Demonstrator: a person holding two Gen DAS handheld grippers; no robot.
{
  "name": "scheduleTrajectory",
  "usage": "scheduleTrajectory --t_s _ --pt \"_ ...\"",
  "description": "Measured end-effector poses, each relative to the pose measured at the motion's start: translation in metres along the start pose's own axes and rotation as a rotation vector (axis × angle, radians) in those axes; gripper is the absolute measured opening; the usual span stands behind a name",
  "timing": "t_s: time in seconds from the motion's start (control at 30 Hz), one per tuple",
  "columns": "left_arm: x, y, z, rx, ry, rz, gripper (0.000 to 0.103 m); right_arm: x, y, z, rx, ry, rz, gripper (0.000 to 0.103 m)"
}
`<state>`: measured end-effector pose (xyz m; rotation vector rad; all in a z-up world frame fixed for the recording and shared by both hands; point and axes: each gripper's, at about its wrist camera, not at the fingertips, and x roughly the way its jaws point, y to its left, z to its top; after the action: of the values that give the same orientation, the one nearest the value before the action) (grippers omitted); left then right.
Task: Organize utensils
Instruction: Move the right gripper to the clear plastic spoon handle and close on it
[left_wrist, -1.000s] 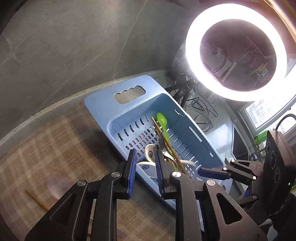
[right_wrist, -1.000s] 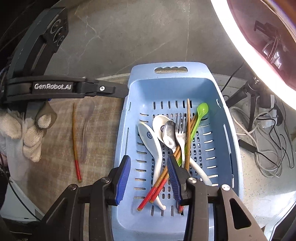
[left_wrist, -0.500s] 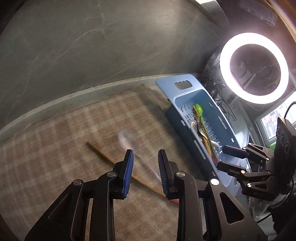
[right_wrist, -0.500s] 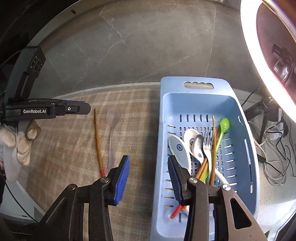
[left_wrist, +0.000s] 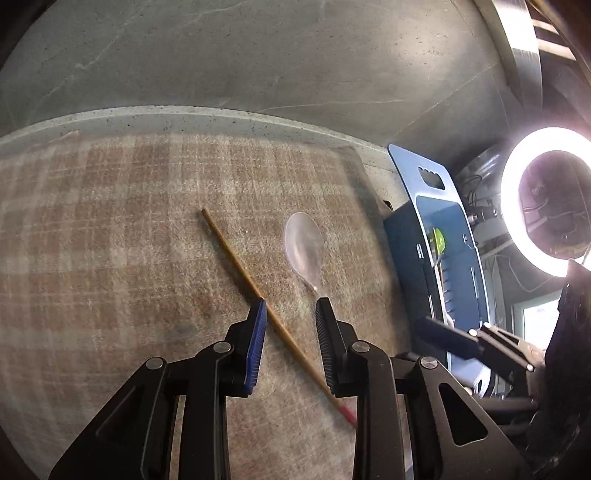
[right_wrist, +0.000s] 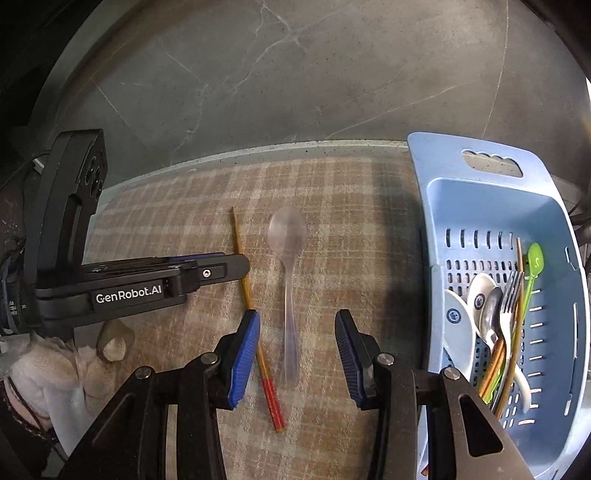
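From the left wrist camera, one chopstick (left_wrist: 240, 264) lies on the checked placemat (left_wrist: 110, 229): thin, bamboo-brown, with a red end nearest the camera. Beside it lies one clear plastic spoon (left_wrist: 303, 248), bowl up and away, so transparent that the weave shows through it. The left gripper (left_wrist: 290, 314) hangs over them with its jaws apart and nothing between the blue pads; they have just been opening. The chopstick runs slantwise beneath the gap, and the spoon's handle disappears behind the right-hand finger. Off to the right stands the blue basket (left_wrist: 413, 173), seen edge-on (its contents are mostly hidden, bar a scrap of green).

From the right wrist camera, the same chopstick (right_wrist: 242, 273) and clear spoon (right_wrist: 288, 266) lie side by side, close but not touching, both pointing away from the camera. The right gripper (right_wrist: 297, 321) stands open and empty above them: the spoon's handle lies in the gap between the pads, while the chopstick passes under the left-hand finger. The left gripper (right_wrist: 236, 267) reaches in from the left, its tip over the chopstick. The basket (right_wrist: 436, 206) sits just right of the mat, holding two white ceramic spoons (right_wrist: 458, 328), one metal spoon (right_wrist: 489, 314), one fork (right_wrist: 509, 299), one green spoon (right_wrist: 533, 264) and several chopsticks, too tangled to count.
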<state>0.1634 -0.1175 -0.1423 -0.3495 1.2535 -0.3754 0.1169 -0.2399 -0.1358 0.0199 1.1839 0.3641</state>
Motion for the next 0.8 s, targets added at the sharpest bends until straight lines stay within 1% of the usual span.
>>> scheduleTrajectory --t_s 0.1,0.2,0.3,0.4,0.5,0.53,0.57,0.67,0.8 --pt "0.012 -0.011 0.003 -0.001 0.005 0.032 0.026 0.010 0.003 0.002 -0.004 0.019 -0.001 0.035" --pt "0.020 -0.019 0.004 0.019 0.005 0.085 0.026 0.020 0.003 0.002 0.002 0.034 -0.006 0.030" --pt "0.026 -0.029 0.005 0.055 0.002 0.136 0.026 0.028 0.002 0.002 0.012 0.041 -0.005 0.029" --pt "0.036 -0.036 0.003 0.079 0.022 0.175 0.026 0.029 0.001 0.002 0.017 0.045 -0.004 0.028" --pt "0.039 -0.040 0.000 0.099 0.013 0.193 0.024 0.033 0.003 0.003 0.011 0.048 -0.010 0.028" --pt "0.040 -0.042 -0.001 0.113 0.011 0.203 0.022 0.034 0.002 0.003 0.012 0.050 -0.012 0.028" --pt "0.040 -0.043 -0.003 0.126 0.008 0.215 0.017 0.035 0.002 0.003 0.013 0.051 -0.012 0.028" --pt "0.039 -0.039 -0.009 0.141 0.009 0.208 0.015 0.039 0.001 0.004 0.018 0.051 -0.019 0.027" --pt "0.032 -0.034 -0.016 0.163 0.008 0.221 0.013 0.045 0.004 0.006 0.011 0.059 -0.028 0.027"
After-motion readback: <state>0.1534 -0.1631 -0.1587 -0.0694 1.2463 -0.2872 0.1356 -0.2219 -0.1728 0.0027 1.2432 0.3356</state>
